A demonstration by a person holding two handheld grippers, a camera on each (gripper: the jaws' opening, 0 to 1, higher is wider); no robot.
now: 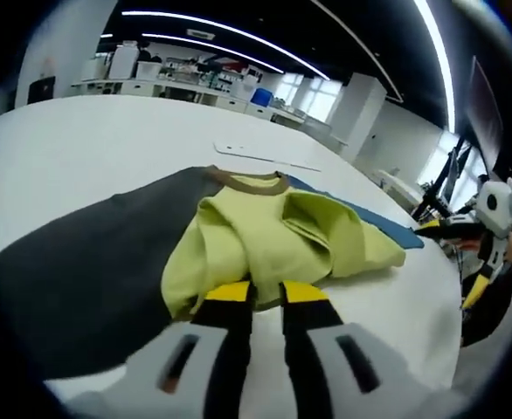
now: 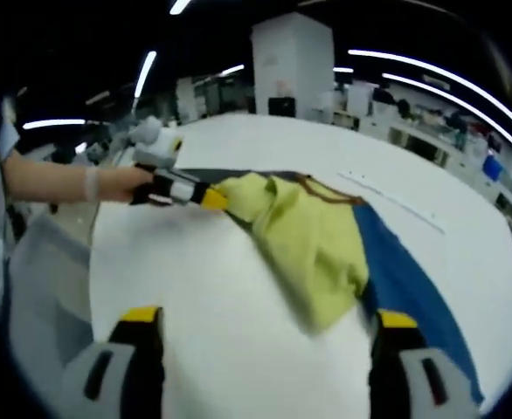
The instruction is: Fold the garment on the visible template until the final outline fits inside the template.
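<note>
The yellow garment [image 1: 282,240] is bunched up, covering most of the blue template [image 2: 409,284], with its collar pointing away from the left gripper [image 1: 266,297]. That one's jaws are pinched shut on the hem. The right gripper [image 2: 260,327] hangs wide open, holding nothing.

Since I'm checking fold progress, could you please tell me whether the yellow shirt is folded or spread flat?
Partly folded: the yellow shirt lies bunched, its sides doubled over, and the left claw grips its edge.
</note>
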